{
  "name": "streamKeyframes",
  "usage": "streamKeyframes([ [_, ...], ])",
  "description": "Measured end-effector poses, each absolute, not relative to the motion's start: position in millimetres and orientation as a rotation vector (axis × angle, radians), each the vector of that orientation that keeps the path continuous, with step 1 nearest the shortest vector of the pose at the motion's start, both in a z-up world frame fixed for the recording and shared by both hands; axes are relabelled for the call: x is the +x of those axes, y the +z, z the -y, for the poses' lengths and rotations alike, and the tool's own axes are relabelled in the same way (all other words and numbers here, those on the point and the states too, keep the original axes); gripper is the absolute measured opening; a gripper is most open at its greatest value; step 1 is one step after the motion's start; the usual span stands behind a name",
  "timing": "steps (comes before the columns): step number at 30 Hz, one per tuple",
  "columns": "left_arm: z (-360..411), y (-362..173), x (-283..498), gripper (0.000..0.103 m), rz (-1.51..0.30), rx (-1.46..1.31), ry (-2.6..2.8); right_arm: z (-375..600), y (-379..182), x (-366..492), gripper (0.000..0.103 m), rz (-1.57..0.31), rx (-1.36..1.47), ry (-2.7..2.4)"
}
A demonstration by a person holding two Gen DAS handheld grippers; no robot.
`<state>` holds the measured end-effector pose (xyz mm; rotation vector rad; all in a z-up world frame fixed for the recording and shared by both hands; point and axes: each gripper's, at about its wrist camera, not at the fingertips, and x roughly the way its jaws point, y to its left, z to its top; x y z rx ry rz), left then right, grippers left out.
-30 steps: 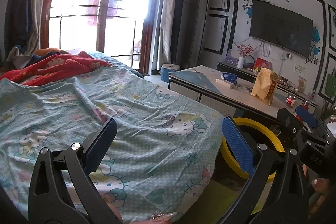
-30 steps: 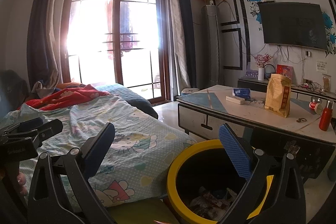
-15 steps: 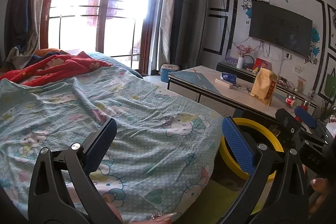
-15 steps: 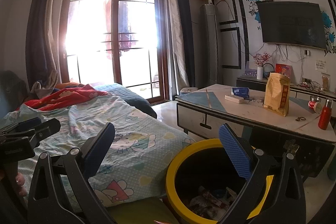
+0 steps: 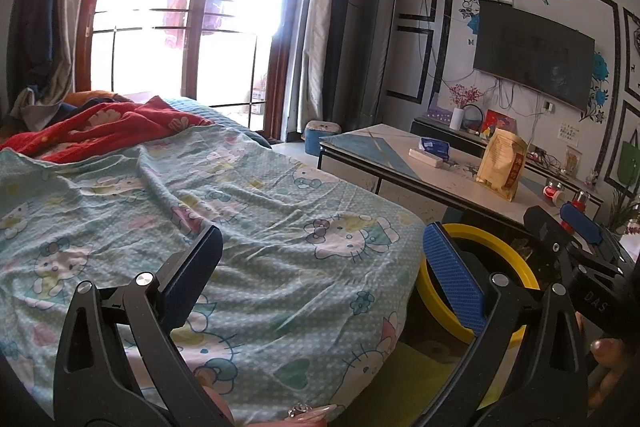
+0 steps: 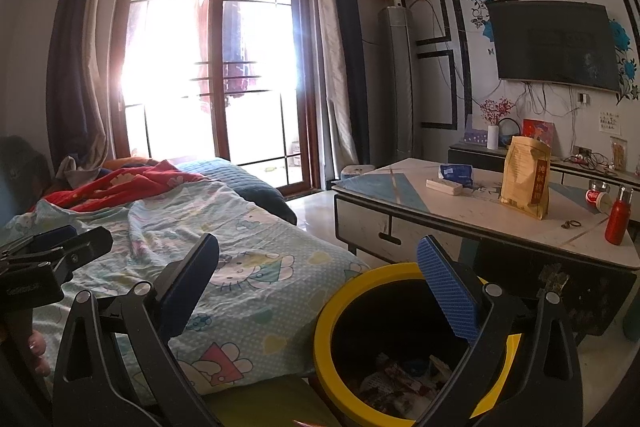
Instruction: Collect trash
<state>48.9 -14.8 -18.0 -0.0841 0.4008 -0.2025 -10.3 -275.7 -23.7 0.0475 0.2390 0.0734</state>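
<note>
A black trash bin with a yellow rim (image 6: 332,323) stands on the floor between the bed and the table; crumpled wrappers (image 6: 400,381) lie inside it. It also shows in the left wrist view (image 5: 516,267). My right gripper (image 6: 320,267) is open and empty, held above the bin's near side. My left gripper (image 5: 320,255) is open and empty over the bed's blue cartoon sheet (image 5: 260,211). Each gripper shows at the edge of the other's view.
A low table (image 6: 472,223) holds a yellow snack bag (image 6: 524,179), a blue packet (image 6: 456,173), a white box (image 6: 444,185), a red bottle (image 6: 618,219) and a small jar (image 6: 596,195). A red blanket (image 5: 100,127) lies at the bed's far end.
Both views have shifted only slightly. Both grippers stay open and empty.
</note>
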Motion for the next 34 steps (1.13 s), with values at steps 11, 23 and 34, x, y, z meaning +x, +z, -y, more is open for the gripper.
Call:
streamKeyframes([
  [11,17,-21,50,0.092,-0.421,-0.076,-0.21,281,-25,-10,0.097,-0.24,0.05,0.072],
  [23,-41,-15,64,0.092,-0.5,-0.14,-0.084,254,-12,18,0.097,-0.311,0.064,0.201],
  [34,-333,-32,21,0.092,-0.645,-0.369,0.649,-49,-22,66,0.097,-0.66,-0.142,0.799],
])
